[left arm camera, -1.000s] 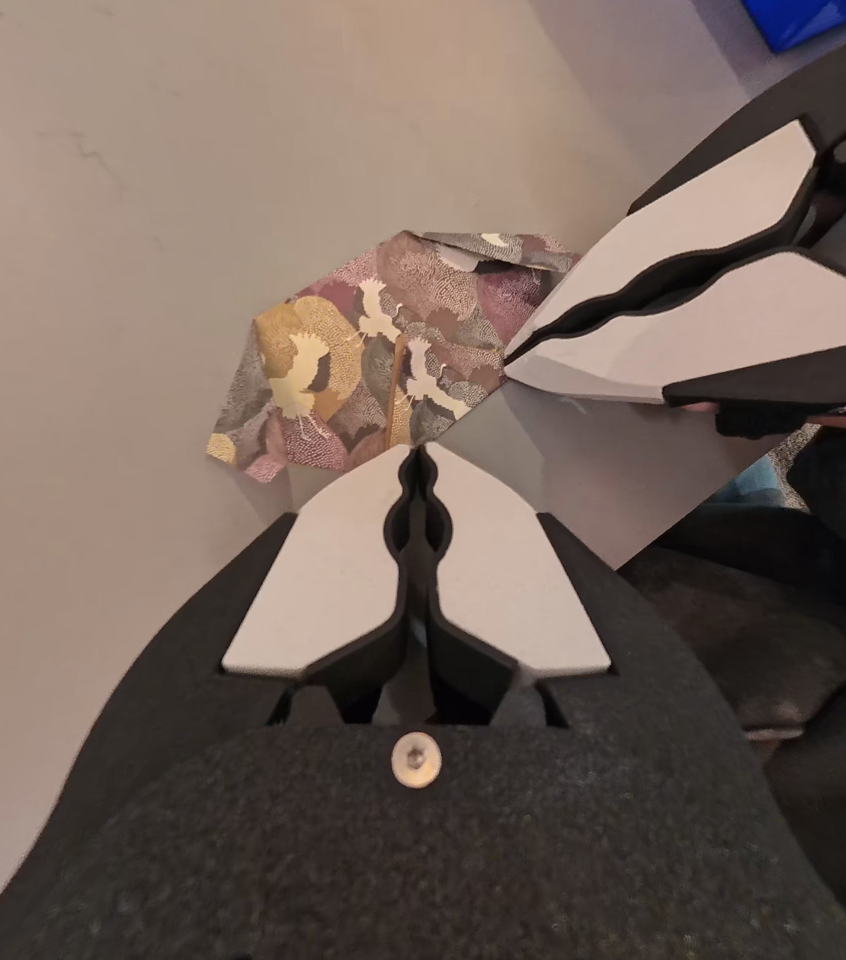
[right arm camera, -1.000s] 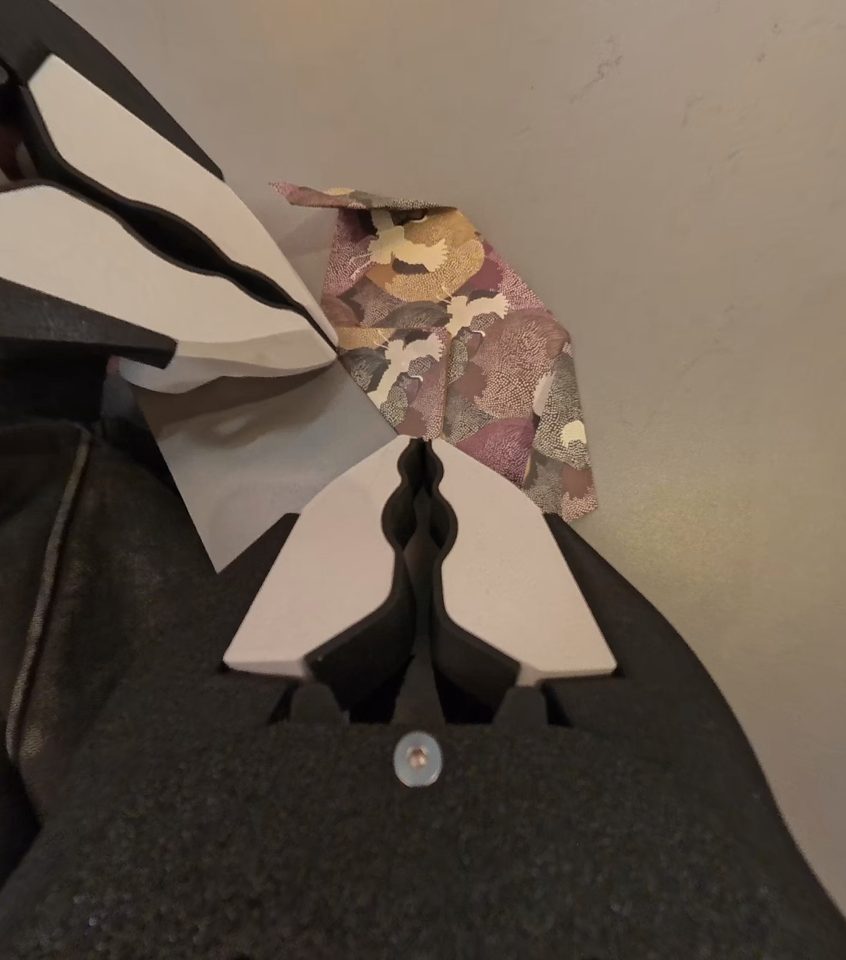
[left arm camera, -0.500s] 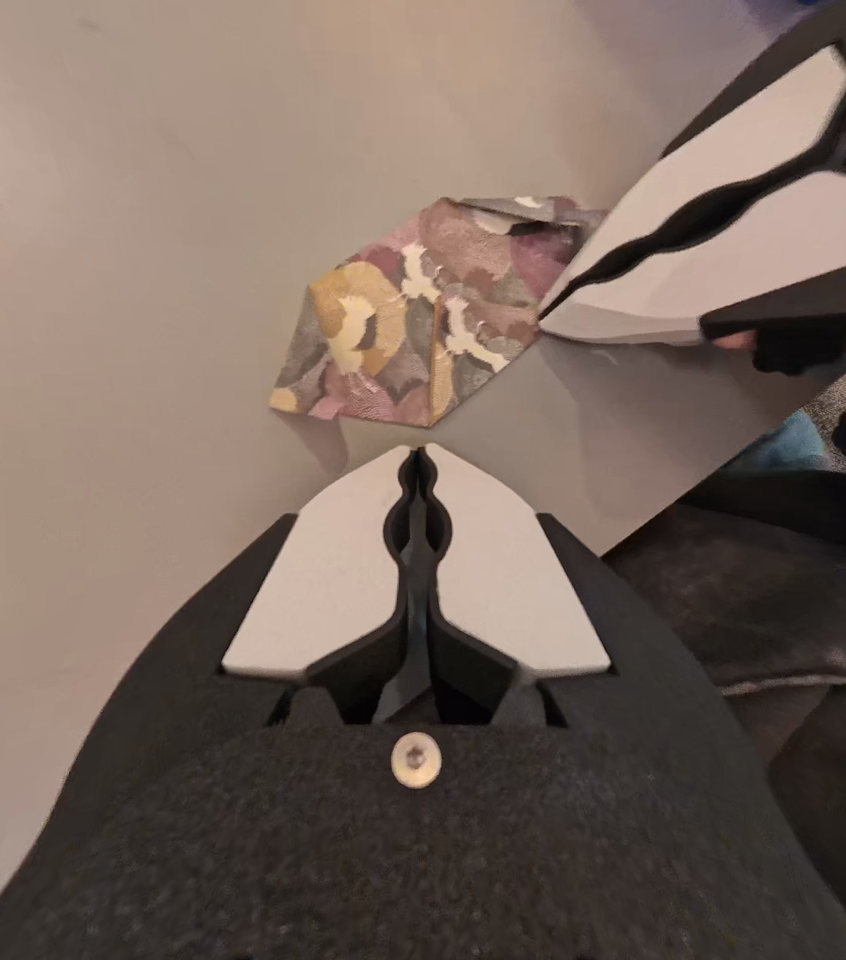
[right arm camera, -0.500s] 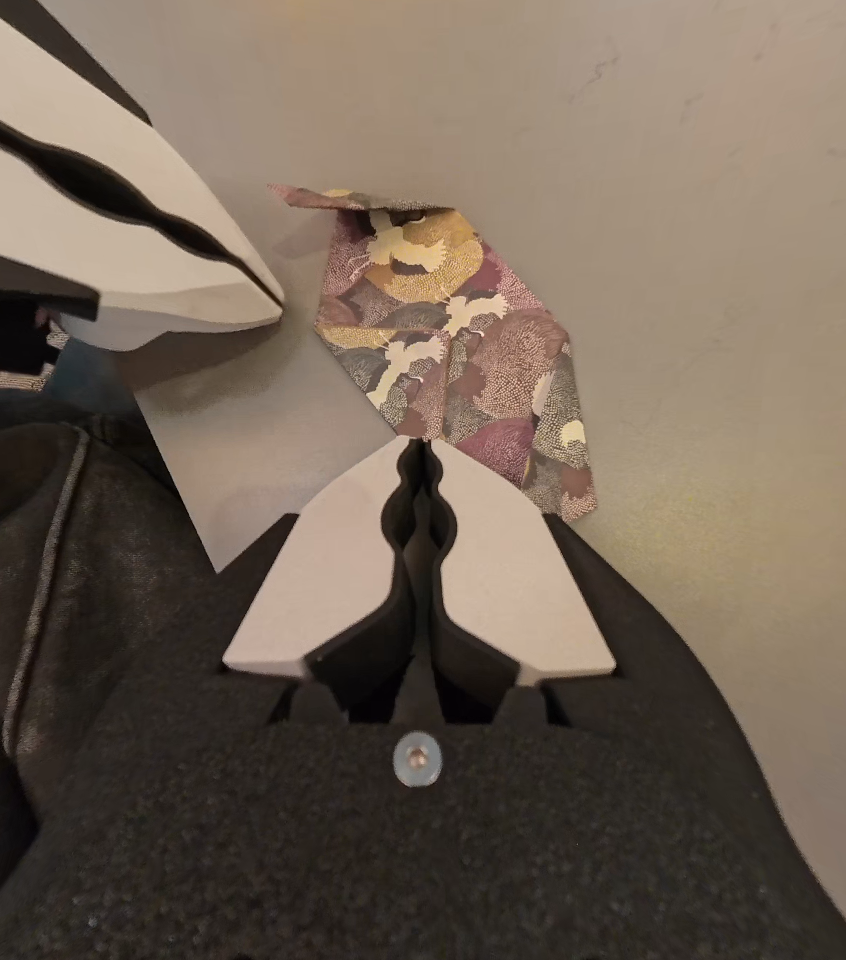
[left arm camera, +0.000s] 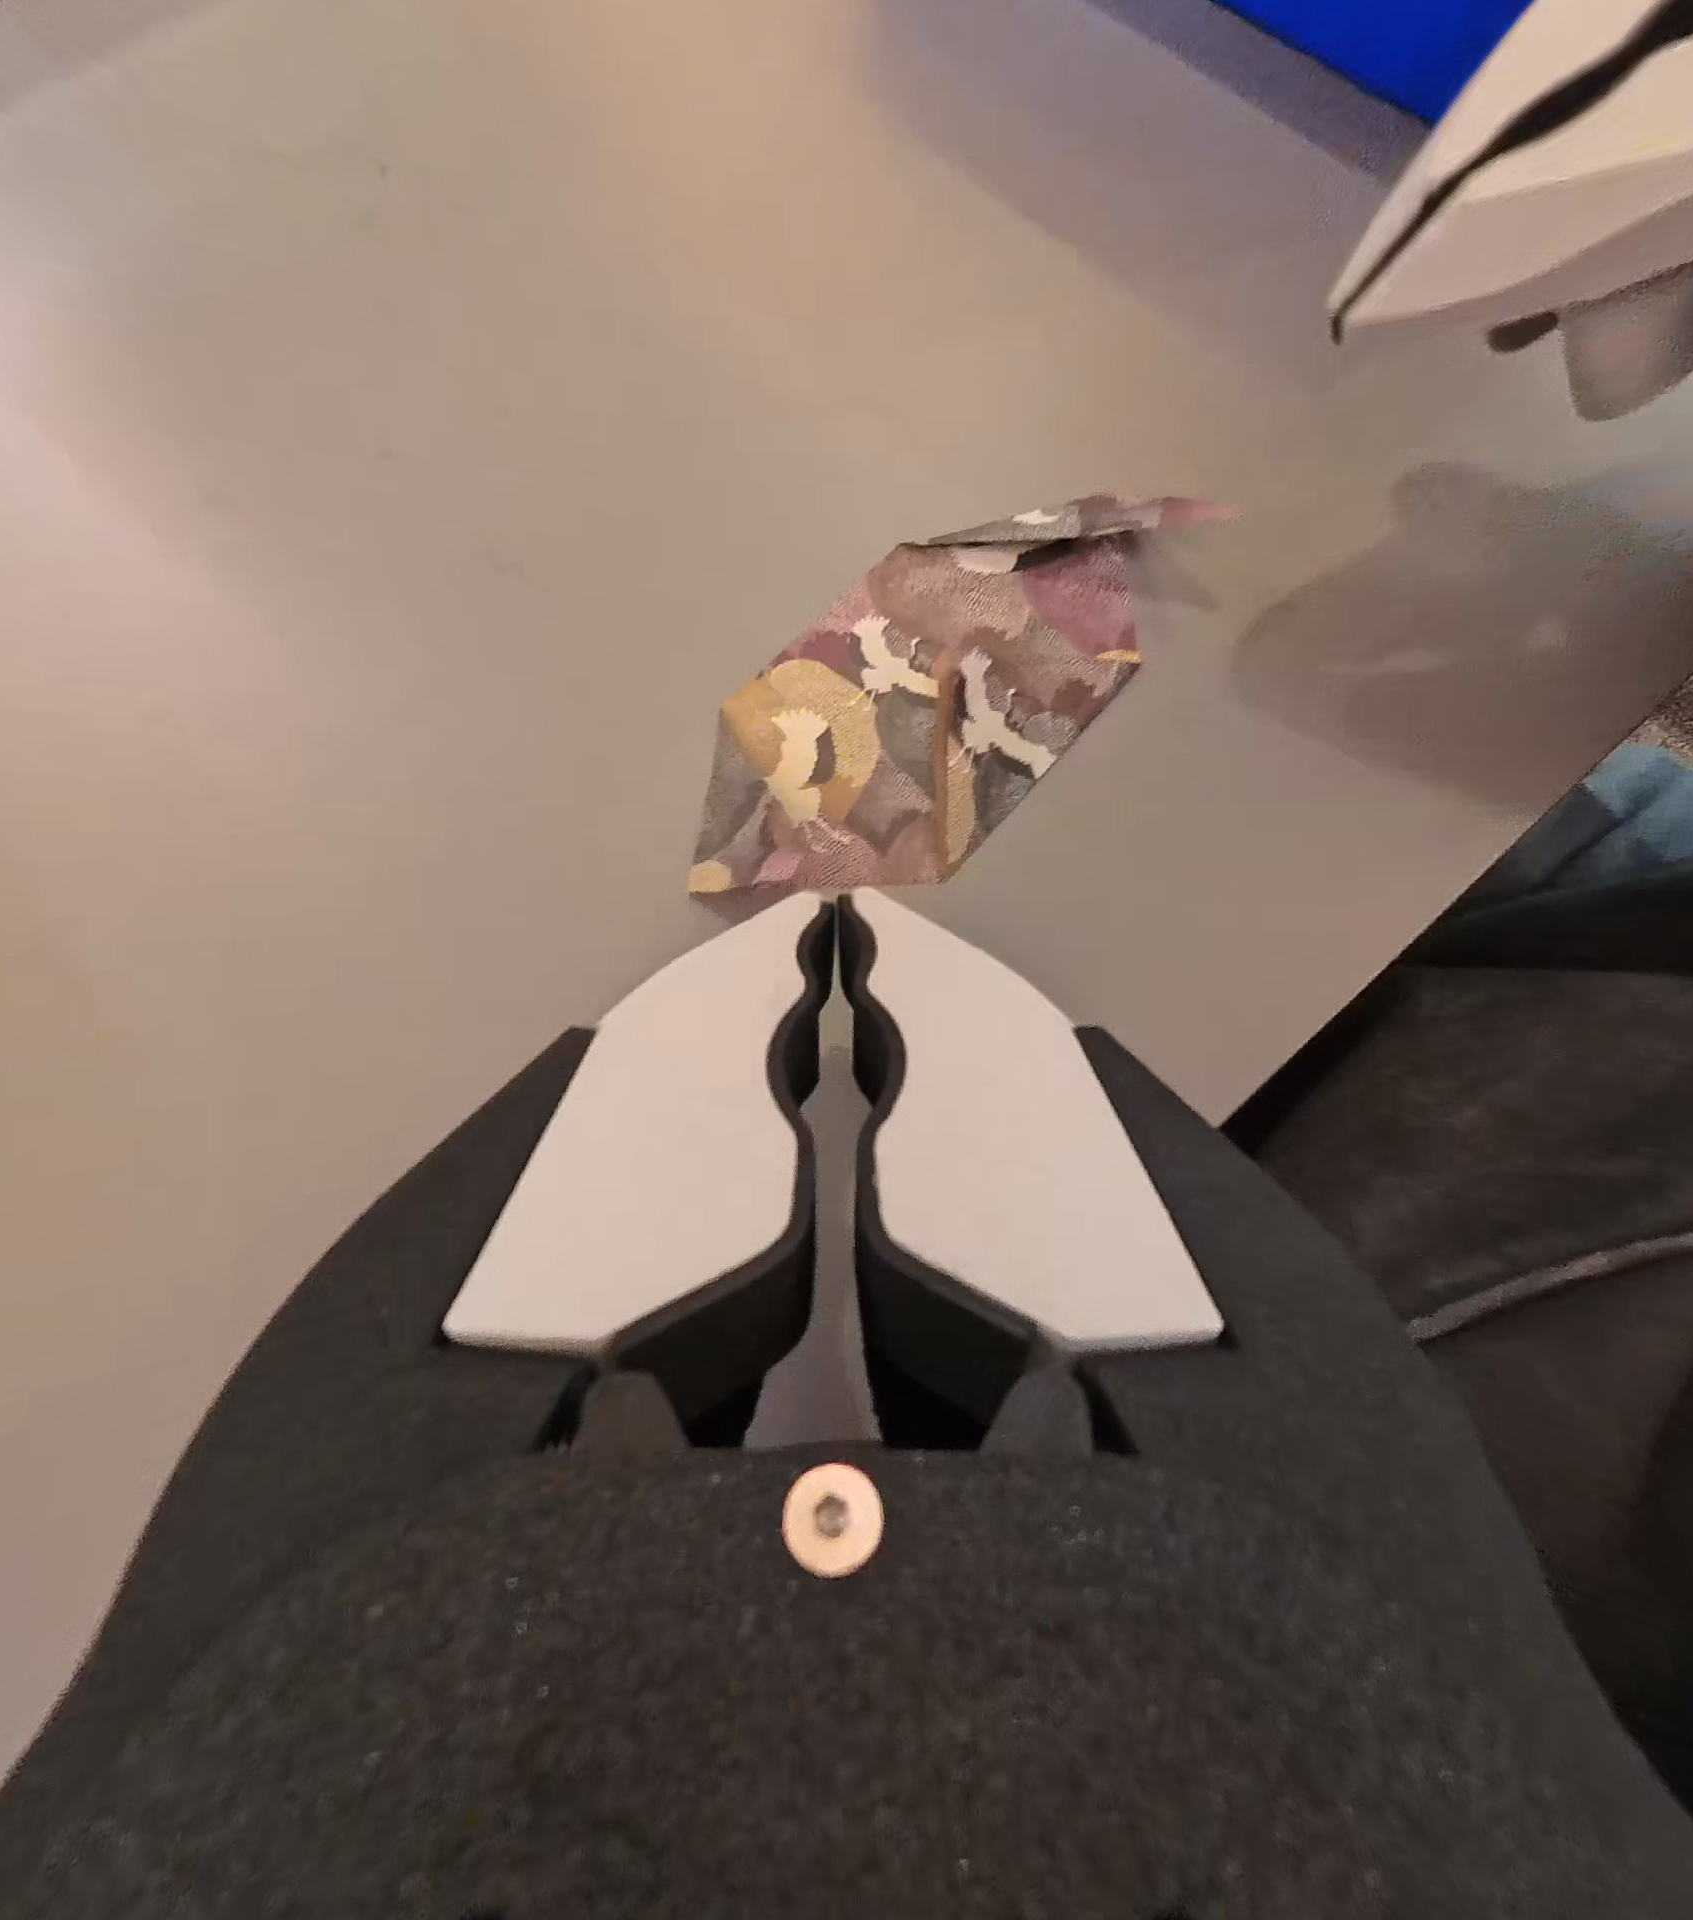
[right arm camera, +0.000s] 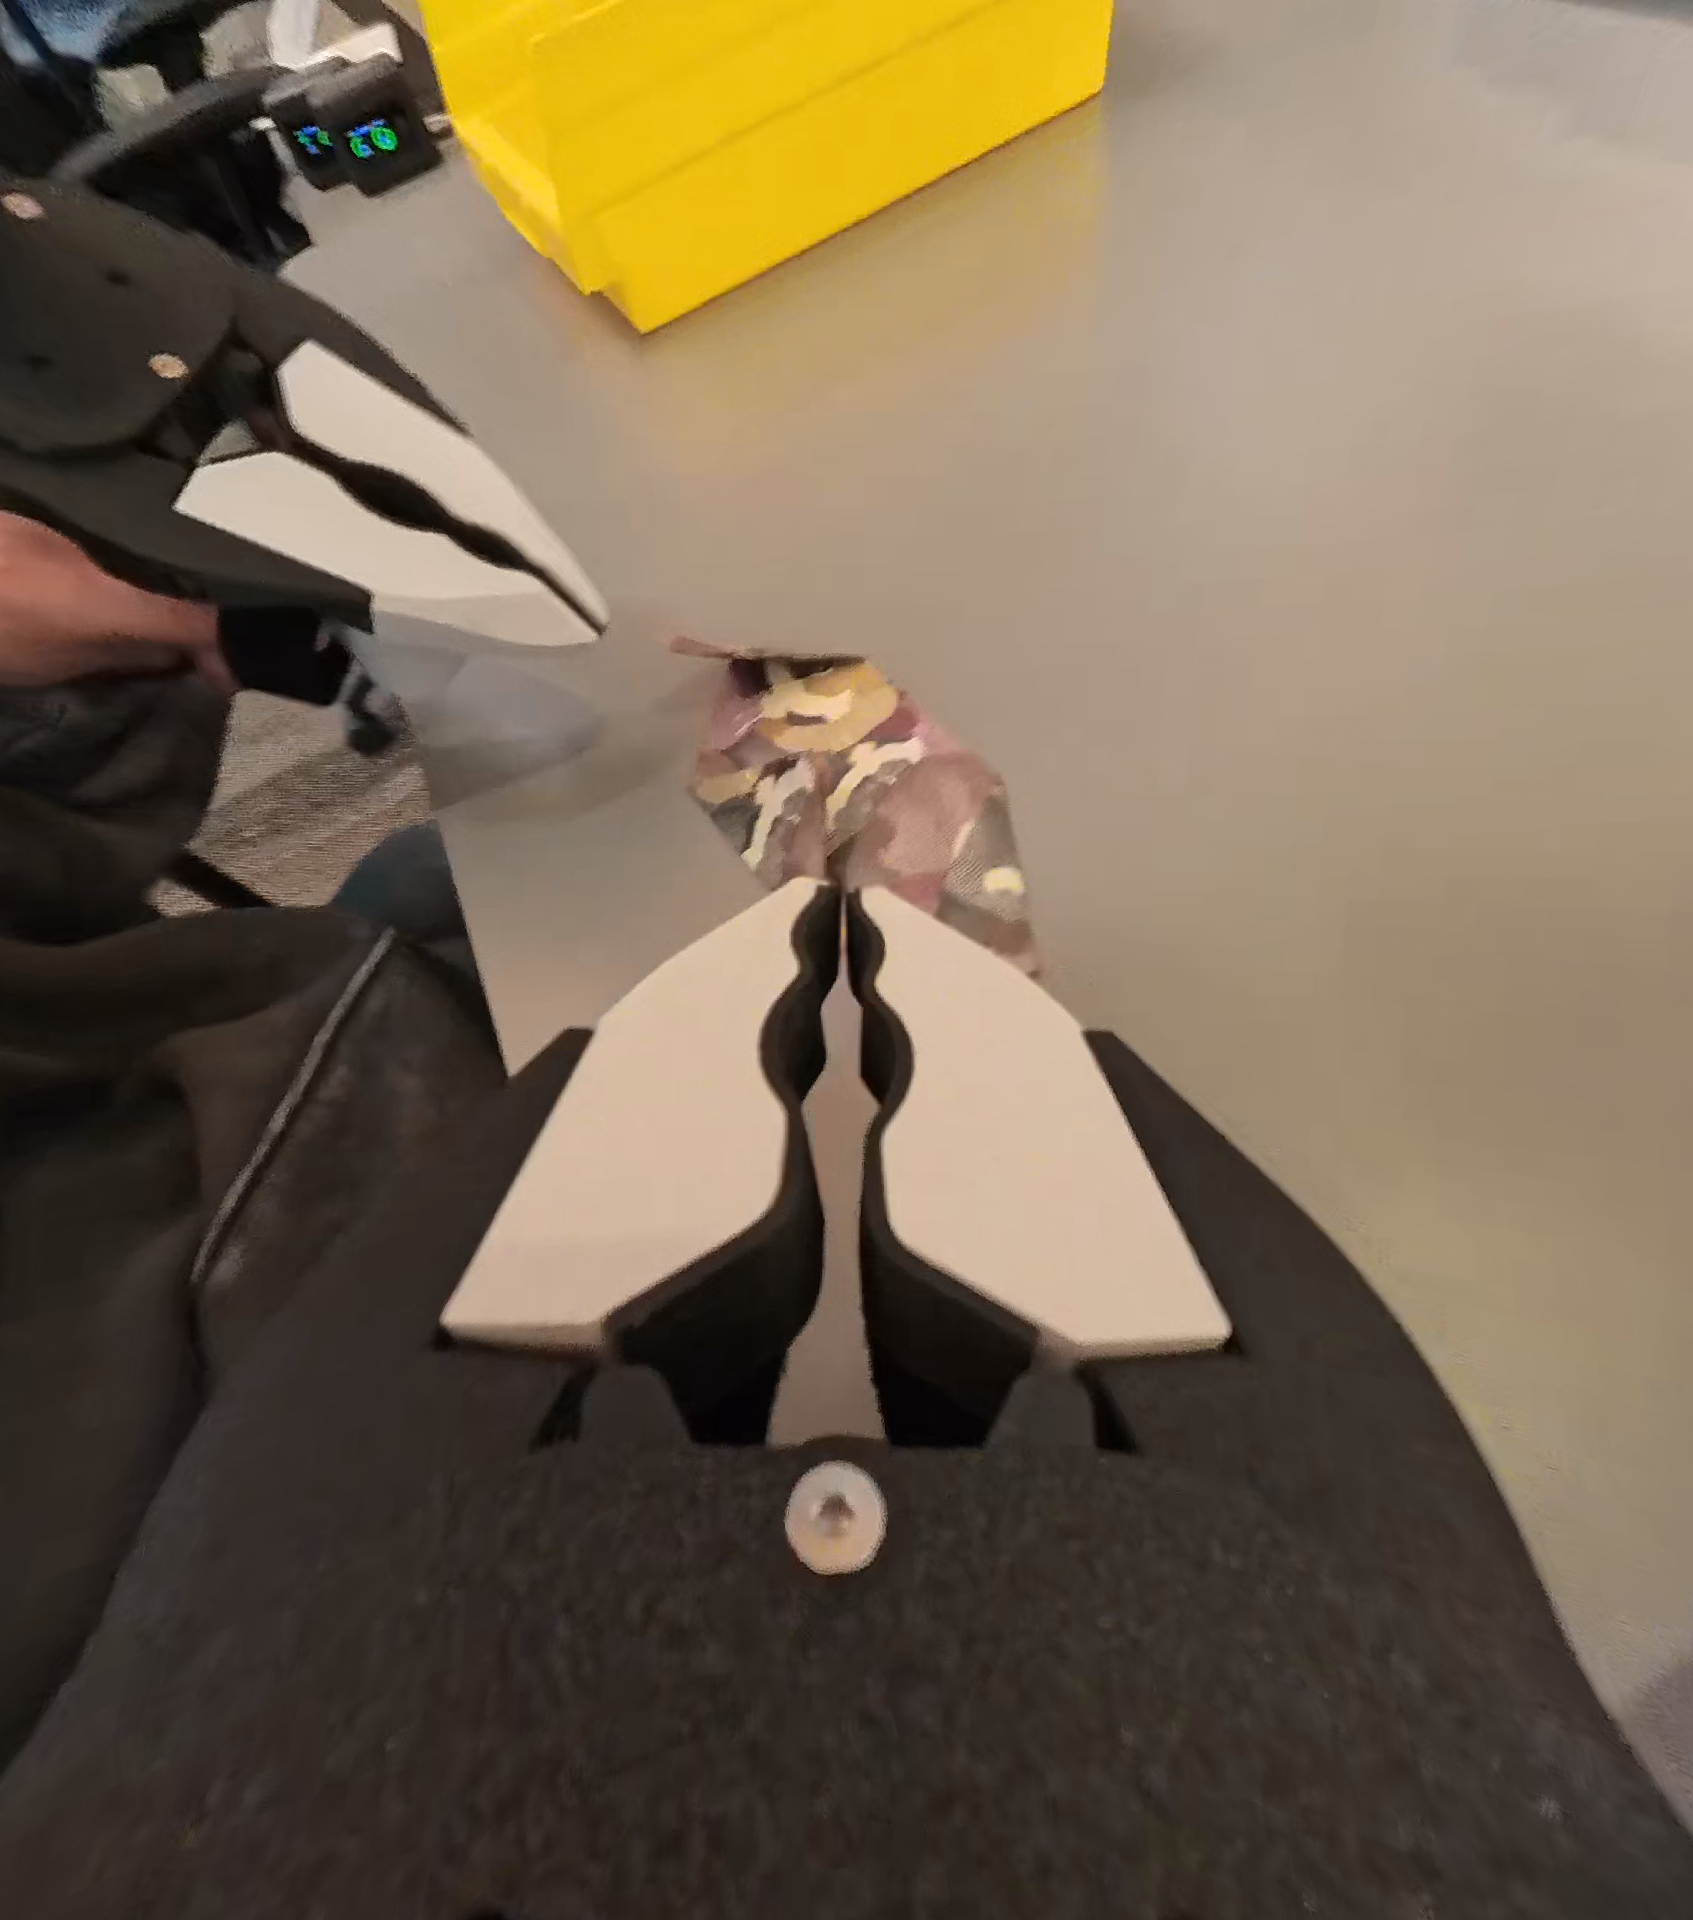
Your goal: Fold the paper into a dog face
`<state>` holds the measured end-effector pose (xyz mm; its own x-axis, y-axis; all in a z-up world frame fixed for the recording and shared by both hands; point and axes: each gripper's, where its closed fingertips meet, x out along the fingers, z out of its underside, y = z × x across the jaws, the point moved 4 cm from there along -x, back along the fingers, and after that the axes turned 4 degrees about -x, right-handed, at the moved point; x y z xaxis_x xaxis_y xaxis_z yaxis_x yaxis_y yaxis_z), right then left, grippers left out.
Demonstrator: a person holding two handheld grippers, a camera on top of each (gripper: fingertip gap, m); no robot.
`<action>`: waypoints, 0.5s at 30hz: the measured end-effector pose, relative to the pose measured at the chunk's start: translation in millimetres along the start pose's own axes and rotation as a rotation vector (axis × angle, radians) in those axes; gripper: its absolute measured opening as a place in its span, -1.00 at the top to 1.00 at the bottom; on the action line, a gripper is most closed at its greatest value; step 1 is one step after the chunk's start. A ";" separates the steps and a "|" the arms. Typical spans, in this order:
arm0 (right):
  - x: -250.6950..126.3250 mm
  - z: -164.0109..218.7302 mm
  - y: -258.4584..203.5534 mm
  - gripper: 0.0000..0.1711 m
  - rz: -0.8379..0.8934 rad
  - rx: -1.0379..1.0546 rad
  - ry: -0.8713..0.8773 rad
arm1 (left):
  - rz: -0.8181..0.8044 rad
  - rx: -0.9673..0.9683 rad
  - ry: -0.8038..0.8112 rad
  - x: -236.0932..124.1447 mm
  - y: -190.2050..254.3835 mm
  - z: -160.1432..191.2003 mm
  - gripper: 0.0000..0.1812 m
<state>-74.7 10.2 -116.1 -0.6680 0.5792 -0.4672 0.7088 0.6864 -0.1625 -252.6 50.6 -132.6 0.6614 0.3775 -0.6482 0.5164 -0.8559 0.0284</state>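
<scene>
Folded paper [left arm camera: 909, 727], printed with cranes on mauve, grey and gold, lies flat on the grey table [left arm camera: 354, 468] near its front edge. One flap at the paper's far corner stands slightly raised from the surface. In the right wrist view the paper [right arm camera: 863, 790] is blurred, and its near part is hidden behind the fingertips.

Left gripper [left arm camera: 836, 906]: its two white fingers are pressed together at the tips, with nothing between them. The tips sit just short of the paper's near edge; whether they touch it cannot be told. Seen from the right wrist view, the left gripper [right arm camera: 598, 623] hangs above the table just left of the paper, apart from it, gripped by a hand [right arm camera: 21, 592] at the frame's left side.

Right gripper [right arm camera: 840, 894]: likewise clenched on nothing, tips meeting, held over the paper's near corner. From the left wrist view the right gripper [left arm camera: 1341, 307] appears at upper right, well apart from the paper and raised above the table, casting a soft shadow on the surface beneath.

A yellow bin [right arm camera: 780, 135] stands on the table beyond the paper. Dark clothing fills the area below the table edge in both views.
</scene>
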 end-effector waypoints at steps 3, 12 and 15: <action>7.5 6.6 -6.3 1.00 -0.013 -0.007 -0.042 | -0.007 -0.002 -0.017 3.8 -4.2 3.9 0.86; 49.3 -0.8 -30.9 1.00 -0.002 -0.185 -0.198 | 0.065 0.124 -0.040 17.7 -2.5 -1.7 0.74; 66.4 0.4 -24.0 1.00 0.072 -0.204 -0.304 | 0.106 0.132 -0.066 25.7 0.9 1.4 0.73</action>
<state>-136.0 32.0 -143.6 -0.4986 0.4929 -0.7130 0.6715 0.7399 0.0419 -235.9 58.9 -150.3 0.6691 0.2620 -0.6954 0.3667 -0.9303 0.0023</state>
